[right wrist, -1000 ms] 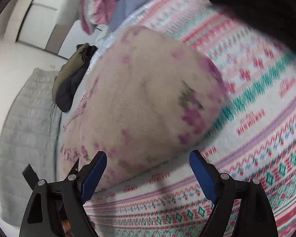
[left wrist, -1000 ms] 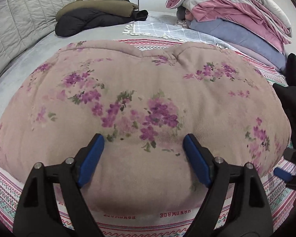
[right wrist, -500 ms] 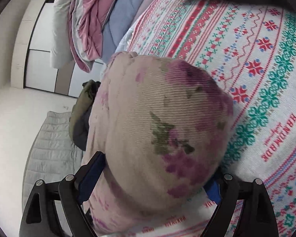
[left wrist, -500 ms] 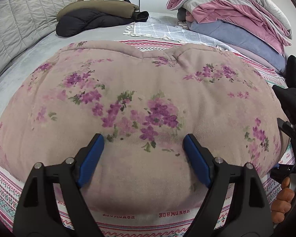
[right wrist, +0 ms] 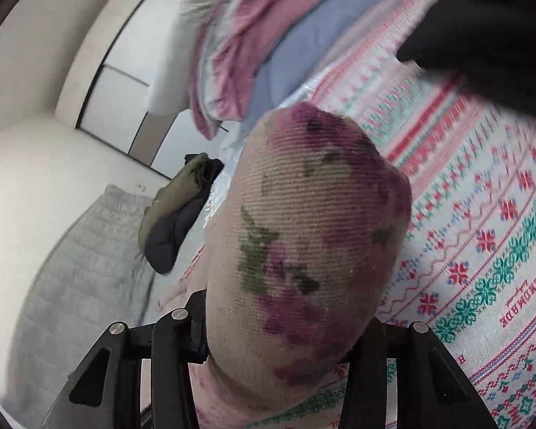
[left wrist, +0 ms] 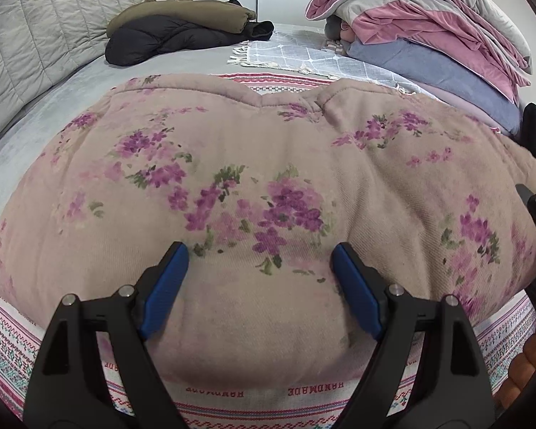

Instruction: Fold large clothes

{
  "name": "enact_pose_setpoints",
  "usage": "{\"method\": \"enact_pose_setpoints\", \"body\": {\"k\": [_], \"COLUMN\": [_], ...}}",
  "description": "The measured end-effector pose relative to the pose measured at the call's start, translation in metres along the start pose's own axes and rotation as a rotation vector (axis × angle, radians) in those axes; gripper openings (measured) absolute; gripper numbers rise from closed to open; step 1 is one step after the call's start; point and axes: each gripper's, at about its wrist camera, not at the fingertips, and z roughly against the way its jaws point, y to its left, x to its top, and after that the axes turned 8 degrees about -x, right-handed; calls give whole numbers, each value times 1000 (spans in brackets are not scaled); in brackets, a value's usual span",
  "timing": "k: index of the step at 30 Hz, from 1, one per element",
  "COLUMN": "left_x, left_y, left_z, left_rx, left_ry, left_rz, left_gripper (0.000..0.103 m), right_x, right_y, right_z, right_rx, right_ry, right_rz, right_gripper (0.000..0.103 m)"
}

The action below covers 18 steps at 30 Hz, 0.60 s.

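The right claw has closed on the near right corner of the floral garment; half a second ago that corner only sat between its open jaws, and a second ago the claw was short of it. The bunched corner now fills the right wrist view, seemingly lifted off the patterned blanket. The left claw stays wide open over the garment's near edge, gripping nothing. The garment lies spread flat across the blanket on the bed. With one corner gripped, a fold can likely begin.
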Motion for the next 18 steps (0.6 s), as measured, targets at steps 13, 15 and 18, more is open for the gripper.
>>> {"method": "enact_pose_setpoints", "body": {"k": [13, 15, 18], "left_x": [0, 0, 0], "left_y": [-2, -1, 0], "left_z": [0, 0, 0], "left_rx": [-2, -8, -10], "left_ry": [-7, -4, -1], "left_rz": [-2, 5, 0], "left_gripper": [84, 84, 84], "right_x": [10, 10, 7], "right_y": [-5, 25, 48], "right_z": [-11, -2, 5], "right_rx": [19, -2, -16], "right_ry": [37, -8, -38], "right_rz": [-60, 69, 155], "right_gripper": [40, 37, 36]}}
